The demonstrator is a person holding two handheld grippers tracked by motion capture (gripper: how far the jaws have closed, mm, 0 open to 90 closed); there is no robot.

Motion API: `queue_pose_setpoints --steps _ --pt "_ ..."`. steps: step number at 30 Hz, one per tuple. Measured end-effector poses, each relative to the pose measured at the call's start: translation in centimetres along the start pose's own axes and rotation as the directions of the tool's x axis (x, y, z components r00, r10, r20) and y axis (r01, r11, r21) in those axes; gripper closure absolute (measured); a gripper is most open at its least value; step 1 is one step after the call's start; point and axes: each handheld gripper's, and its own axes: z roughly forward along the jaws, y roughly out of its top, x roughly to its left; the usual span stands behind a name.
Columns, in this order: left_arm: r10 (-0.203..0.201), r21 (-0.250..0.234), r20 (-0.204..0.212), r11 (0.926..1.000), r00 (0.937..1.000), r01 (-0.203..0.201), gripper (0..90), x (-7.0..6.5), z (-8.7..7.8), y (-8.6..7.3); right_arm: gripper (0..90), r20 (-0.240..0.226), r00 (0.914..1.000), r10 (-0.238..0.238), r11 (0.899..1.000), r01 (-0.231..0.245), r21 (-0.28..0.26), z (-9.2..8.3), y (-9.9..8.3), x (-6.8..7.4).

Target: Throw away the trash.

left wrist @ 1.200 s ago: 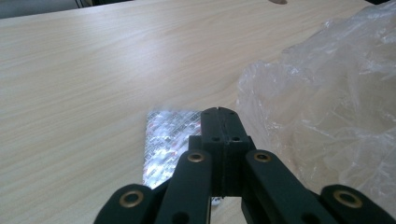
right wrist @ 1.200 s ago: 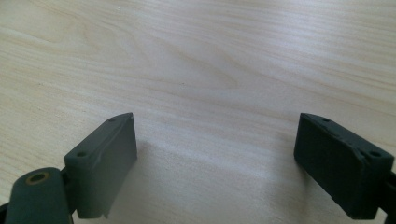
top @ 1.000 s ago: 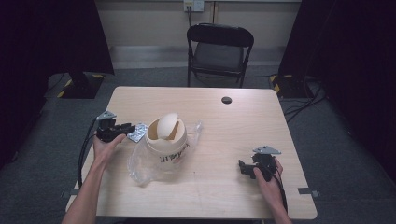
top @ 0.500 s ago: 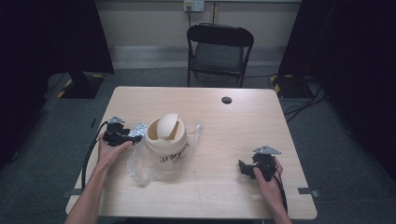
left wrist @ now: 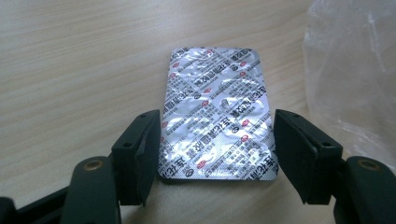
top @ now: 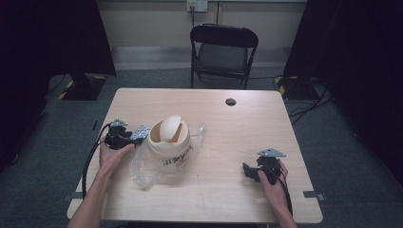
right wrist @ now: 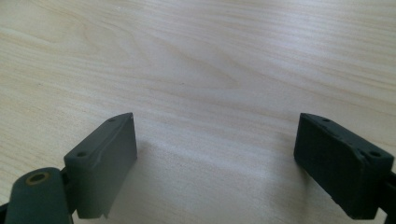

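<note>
- We see a light wooden tabletop (top: 214, 199) from above, with a person's forearms coming in from the bottom edge.
- The left hand-held gripper (top: 124, 137) sits near the left edge of the tabletop, held in the person's left hand (top: 113, 154).
- A silver foil blister pack (left wrist: 217, 109) printed with small dark and red characters lies flat on the wood, its near end between that hand-held gripper's two black jaws.
- The jaws stand spread, one on each side of the pack. The left jaw looks to be at the pack's edge and the right jaw just beside it; we cannot tell whether either presses on it.
- From above, the pack (top: 141, 132) lies between the hand-held gripper and a cream swing-lid bin (top: 169, 142), which stands on a crumpled clear plastic bag (top: 142, 171).
- An edge of that bag (left wrist: 355, 70) shows just right of the pack.
- The right hand-held gripper (top: 248, 171) rests well apart, near the right front of the tabletop, jaws wide apart over bare wood (right wrist: 201, 70).
- A black folding chair (top: 223, 52) stands beyond the far edge.
</note>
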Motion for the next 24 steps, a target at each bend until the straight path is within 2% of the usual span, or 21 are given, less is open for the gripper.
queue_pose_setpoints --steps 1,3,4,5,10,20,23,24 --pt "0.0 0.0 0.0 1.0 1.0 0.0 34.0 0.0 0.0 0.0 12.3 0.0 1.0 0.0 1.0 0.0 0.0 0.0 0.0 0.0" --pt "-0.012 -0.052 0.005 0.9986 0.9999 0.013 34.0 0.2 -1.1 -0.1 12.3 0.0 1.0 0.0 1.0 0.0 0.0 0.0 0.0 0.0" --pt "-0.012 -0.052 0.005 0.9986 0.9999 0.013 34.0 0.2 -1.1 -0.1 12.3 0.0 1.0 0.0 1.0 0.0 0.0 0.0 0.0 0.0" --pt "-0.028 -0.08 0.012 0.9963 0.9995 0.029 34.0 0.3 -1.7 -0.2 12.2 0.0 1.0 0.0 1.0 0.0 0.0 0.0 0.0 0.0" --pt "-0.048 -0.133 0.044 0.9896 0.9979 0.054 34.0 0.3 -3.3 -0.1 12.3 0.0 1.0 0.0 1.0 0.0 0.0 0.0 0.0 0.0" --pt "0.036 -0.216 0.089 0.9763 0.9953 -0.016 34.0 -1.9 -6.6 1.1 12.3 0.0 1.0 0.0 1.0 0.0 0.0 0.0 0.0 0.0" --pt "0.048 -0.228 0.1 0.9733 0.9939 -0.024 34.0 -2.4 -7.1 1.2 12.3 0.0 1.0 0.0 1.0 0.0 0.0 0.0 0.0 0.0" --pt "0.054 -0.241 0.104 0.9701 0.9931 -0.027 33.9 -2.6 -7.5 1.3 12.3 0.0 1.0 0.0 1.0 0.0 0.0 0.0 0.0 0.0"
